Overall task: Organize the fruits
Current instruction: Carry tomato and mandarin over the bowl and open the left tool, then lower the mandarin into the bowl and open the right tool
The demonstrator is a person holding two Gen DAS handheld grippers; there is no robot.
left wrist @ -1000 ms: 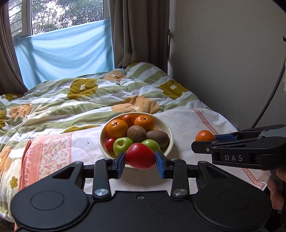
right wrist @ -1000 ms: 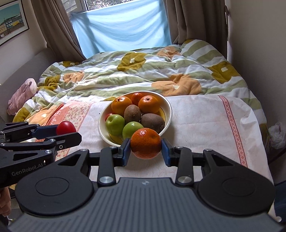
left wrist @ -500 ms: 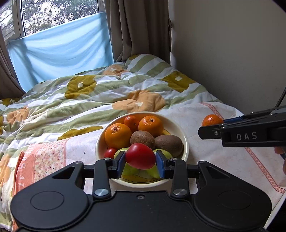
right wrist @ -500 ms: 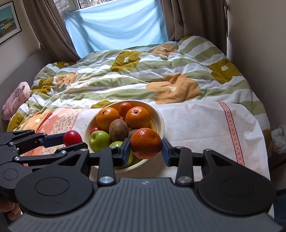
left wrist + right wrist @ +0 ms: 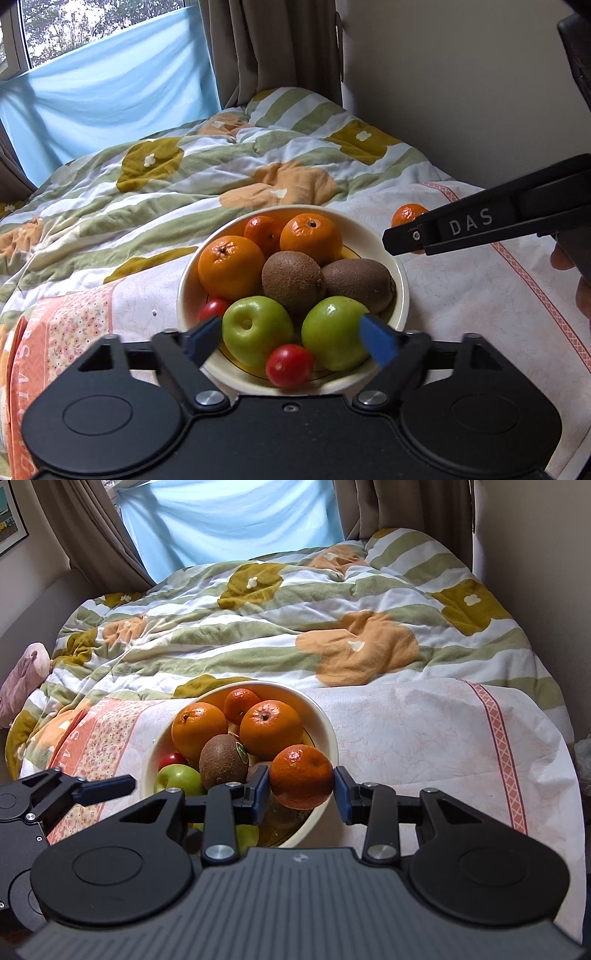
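Note:
A cream bowl (image 5: pixel 403 284) on the bed holds oranges (image 5: pixel 231 266), two kiwis (image 5: pixel 293 282), two green apples (image 5: pixel 257 329) and a small red fruit (image 5: pixel 214 307). My left gripper (image 5: pixel 290 334) hangs over the bowl's near rim, its jaws opening wide. A red tomato (image 5: pixel 289 365) lies loose below them, against the apples and clear of both pads. My right gripper (image 5: pixel 301 790) is shut on a small orange (image 5: pixel 301 777) just above the bowl's (image 5: pixel 330 734) right side. In the left wrist view that orange (image 5: pixel 406 216) shows behind the right gripper's finger.
The bowl stands on a pale floral cloth (image 5: pixel 424 731) at the bed's near end, with a striped flowered quilt (image 5: pixel 277 620) behind. A wall runs along the right, and curtains with a blue sheet (image 5: pixel 110 96) close the far end. A pink soft thing (image 5: pixel 22 679) lies at far left.
My left gripper came down to the bowl and let go of the red tomato, which now lies among the fruit. The right gripper carried its orange left, over the bowl.

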